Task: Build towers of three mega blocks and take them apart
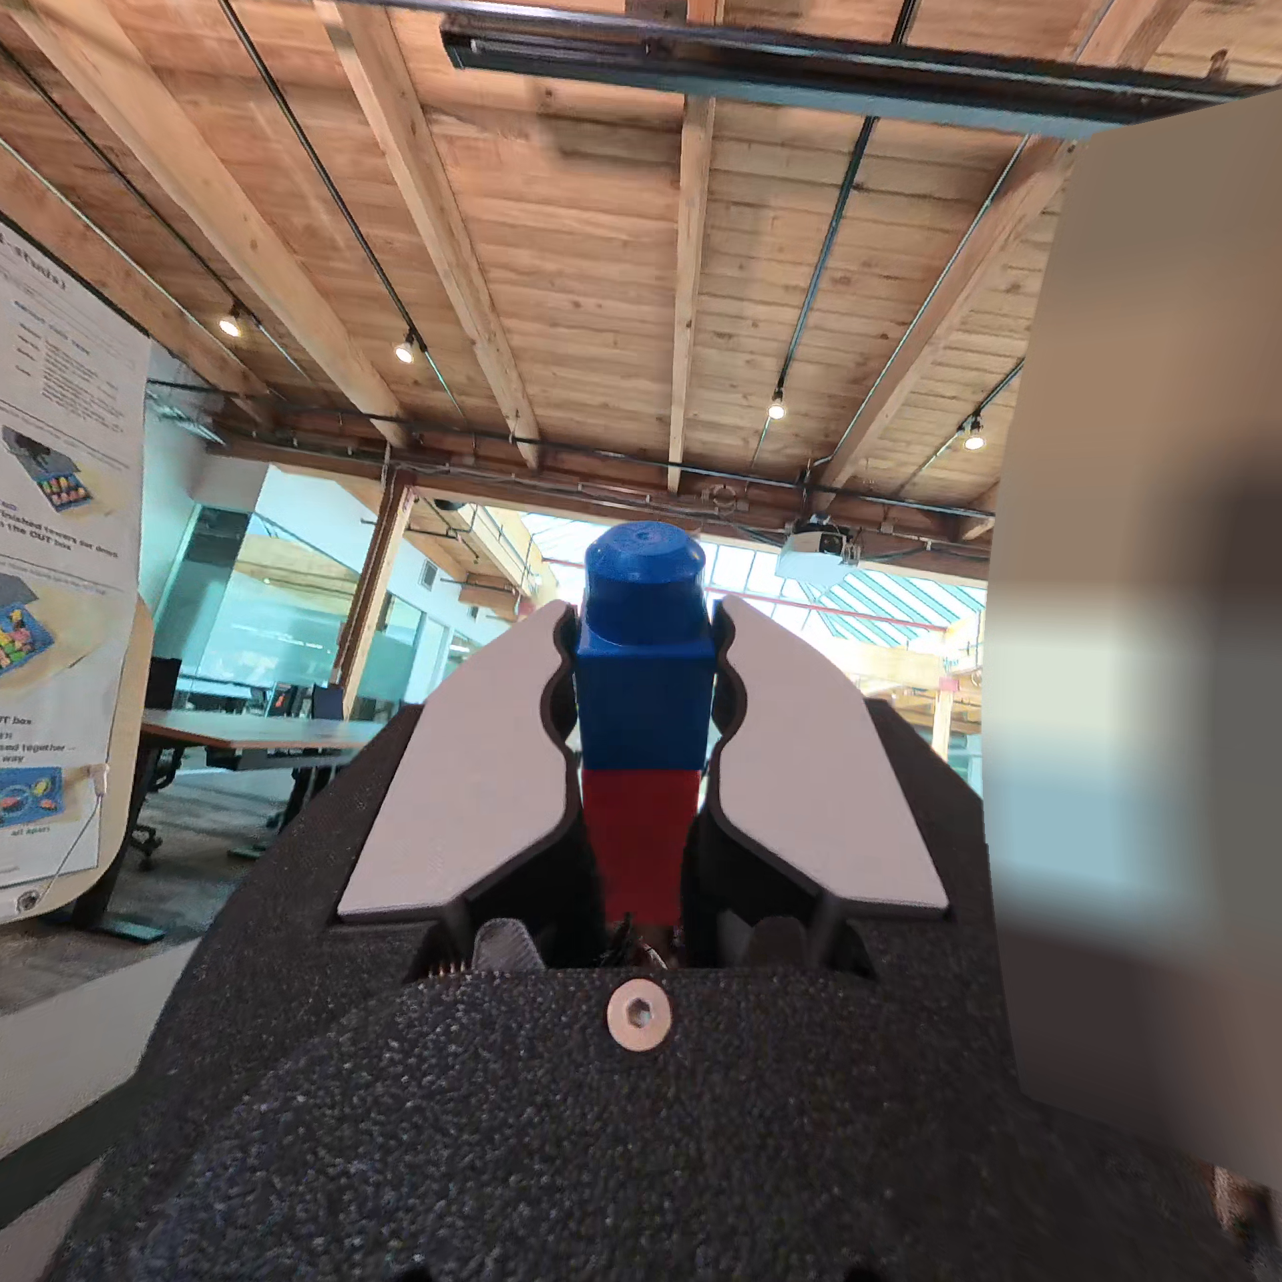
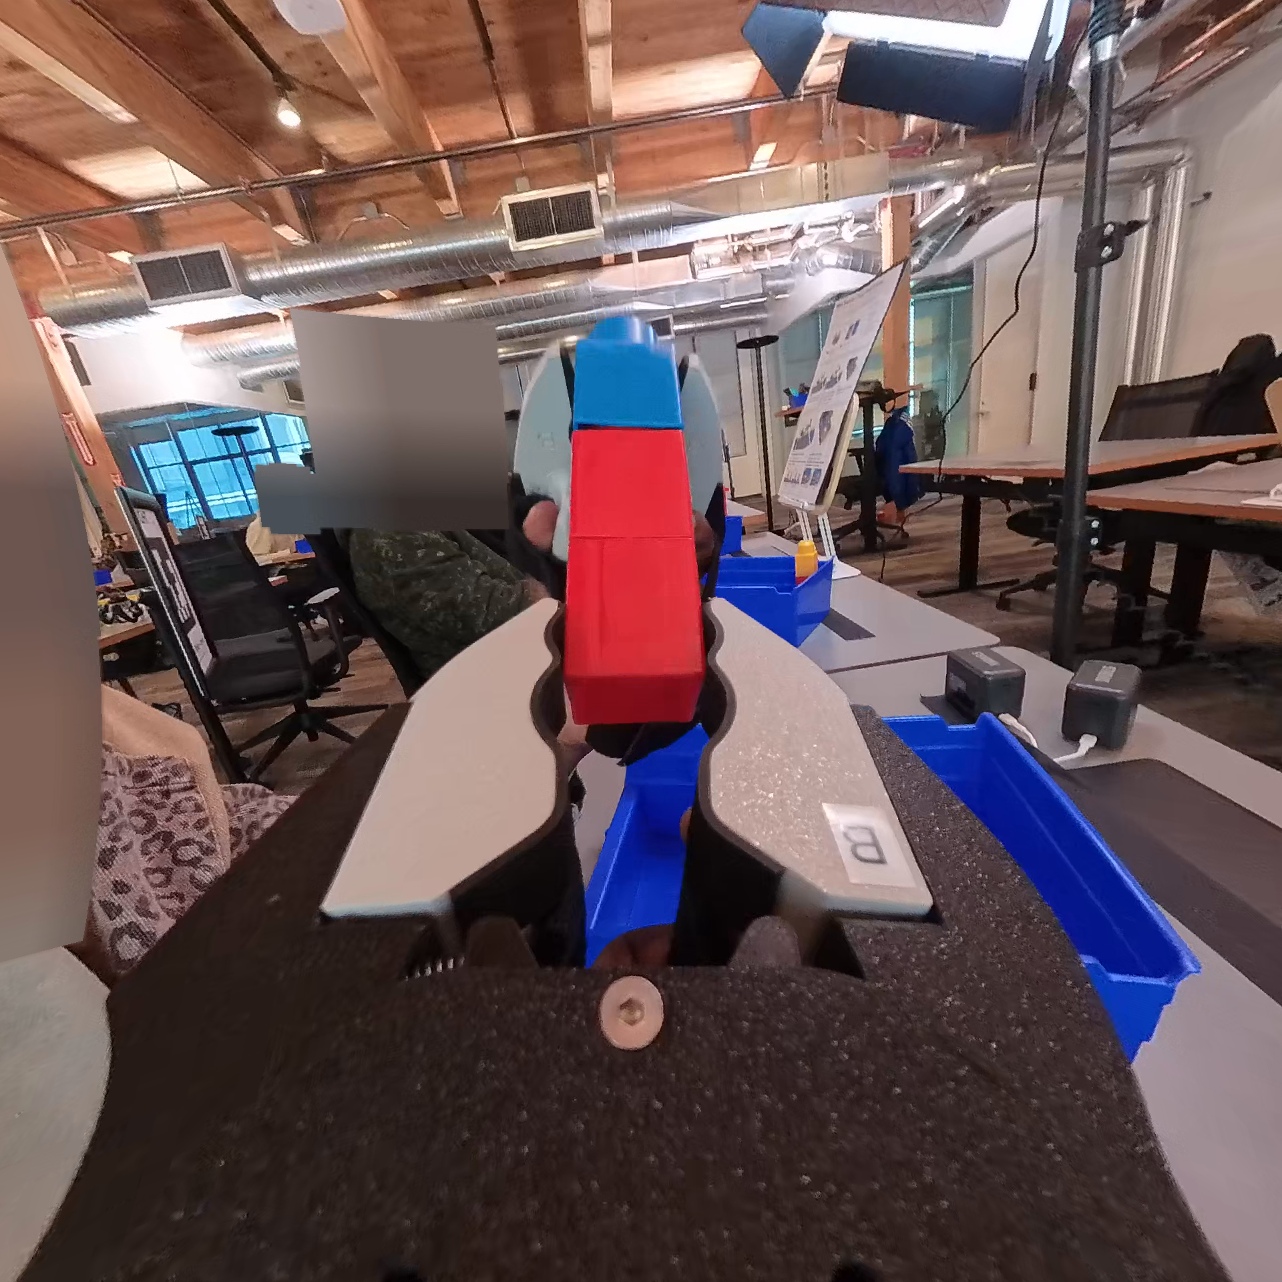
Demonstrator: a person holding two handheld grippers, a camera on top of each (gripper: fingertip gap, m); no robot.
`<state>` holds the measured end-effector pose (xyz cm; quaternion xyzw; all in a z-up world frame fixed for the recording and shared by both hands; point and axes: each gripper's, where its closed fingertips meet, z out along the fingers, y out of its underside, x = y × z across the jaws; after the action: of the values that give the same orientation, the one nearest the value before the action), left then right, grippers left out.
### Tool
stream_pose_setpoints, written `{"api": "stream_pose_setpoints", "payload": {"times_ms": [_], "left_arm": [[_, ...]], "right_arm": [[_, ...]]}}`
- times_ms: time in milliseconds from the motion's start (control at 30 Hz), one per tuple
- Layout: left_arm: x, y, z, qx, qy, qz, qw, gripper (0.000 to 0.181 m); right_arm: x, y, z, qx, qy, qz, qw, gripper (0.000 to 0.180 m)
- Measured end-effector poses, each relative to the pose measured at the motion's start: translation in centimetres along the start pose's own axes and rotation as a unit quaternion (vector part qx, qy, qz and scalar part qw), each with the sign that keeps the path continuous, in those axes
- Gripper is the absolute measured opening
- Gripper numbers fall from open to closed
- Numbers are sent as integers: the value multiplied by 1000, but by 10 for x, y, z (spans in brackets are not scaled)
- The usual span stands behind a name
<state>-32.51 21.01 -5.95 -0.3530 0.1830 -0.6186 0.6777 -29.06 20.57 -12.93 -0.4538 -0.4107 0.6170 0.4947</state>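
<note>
A tower of three mega blocks is held in the air between both grippers. In the right wrist view it has a blue block (image 2: 628, 388) at the far end, a middle red block (image 2: 628, 479) and a near red block (image 2: 631, 624). My right gripper (image 2: 633, 614) is shut on the near red block. My left gripper (image 2: 628, 361) shows beyond it, shut on the blue block. In the left wrist view, my left gripper (image 1: 644, 621) points toward the ceiling and clamps the blue block (image 1: 645, 694), with a red block (image 1: 642, 832) behind it, between the fingers.
A blue bin (image 2: 1054, 839) lies on the grey table below and to the right of my right gripper. Another blue bin (image 2: 784, 596) farther back holds a yellow and orange block (image 2: 805, 555). A light stand pole (image 2: 1082, 416) rises at the right. A seated person and chairs are at the left. Spacing between my two grippers at the tips: around 8 centimeters.
</note>
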Motion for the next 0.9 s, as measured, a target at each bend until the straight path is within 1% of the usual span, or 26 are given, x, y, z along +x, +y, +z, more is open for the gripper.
{"api": "stream_pose_setpoints", "payload": {"times_ms": [67,133,233,300,633,900], "left_arm": [[0,5,-3,-27,6,-12,1000,36],[1,8,-3,-40,13,-15,999,36],[9,14,-2,-61,34,-22,997,37],[10,20,-2,-82,30,-12,996,37],[10,23,-7,-115,24,-1,993,37],[10,24,-7,-117,26,-2,993,37]], "right_arm": [[0,-5,-4,11,-2,2,1000,35],[-1,0,-5,-13,-3,-6,1000,35],[-6,-3,-8,-14,-14,-15,1000,35],[-7,-2,-8,-20,-15,-14,1000,35],[-10,5,-5,-30,-28,1,999,35],[-12,5,-5,-30,-33,3,999,35]]}}
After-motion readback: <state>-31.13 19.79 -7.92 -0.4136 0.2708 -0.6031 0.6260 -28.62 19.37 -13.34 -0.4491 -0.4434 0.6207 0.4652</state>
